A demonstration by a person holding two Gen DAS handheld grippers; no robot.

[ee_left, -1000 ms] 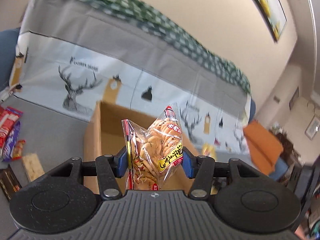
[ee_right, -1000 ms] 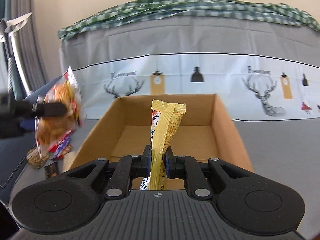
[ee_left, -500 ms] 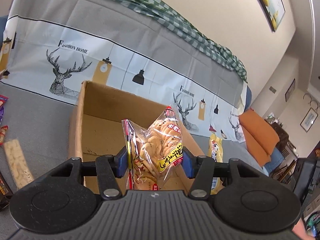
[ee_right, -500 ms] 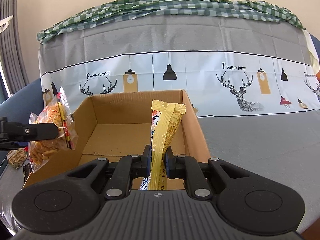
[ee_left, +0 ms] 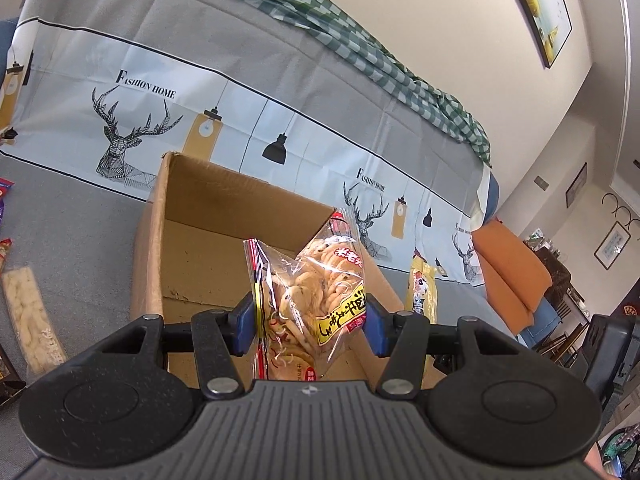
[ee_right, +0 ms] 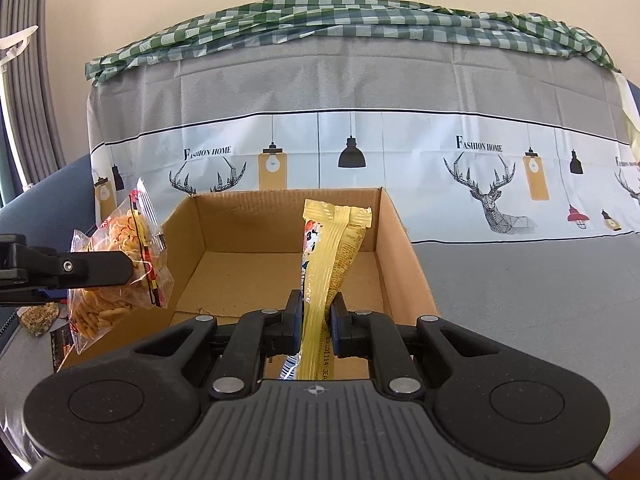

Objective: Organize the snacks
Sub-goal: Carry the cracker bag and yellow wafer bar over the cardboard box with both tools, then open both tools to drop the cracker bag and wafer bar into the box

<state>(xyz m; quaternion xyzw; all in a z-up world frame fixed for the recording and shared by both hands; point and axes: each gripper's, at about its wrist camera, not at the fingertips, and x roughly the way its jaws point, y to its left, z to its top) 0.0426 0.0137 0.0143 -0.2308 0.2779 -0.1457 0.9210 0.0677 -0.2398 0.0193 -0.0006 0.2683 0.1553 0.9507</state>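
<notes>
An open, empty cardboard box (ee_left: 152,264) (ee_right: 400,248) stands on the grey sofa seat. My left gripper (ee_left: 306,322) is shut on a clear bag of rice crackers (ee_left: 316,292) with a yellow label, held upright over the box's near left edge. In the right wrist view that cracker bag (ee_right: 116,264) hangs at the box's left wall. My right gripper (ee_right: 316,312) is shut on a slim yellow snack packet (ee_right: 332,264), standing upright over the box's near edge. The same yellow packet (ee_left: 422,288) shows at the right in the left wrist view.
Several loose snacks lie on the seat left of the box, among them a pale bar (ee_left: 32,312) and a dark packet (ee_right: 60,344). A deer-print cover (ee_right: 360,152) drapes the sofa back behind the box. An orange cushion (ee_left: 508,268) sits far right.
The left gripper with the cracker bag has moved in toward the box, which now sits larger and more centred in its view. The right gripper's view has swung right, centring the box.
</notes>
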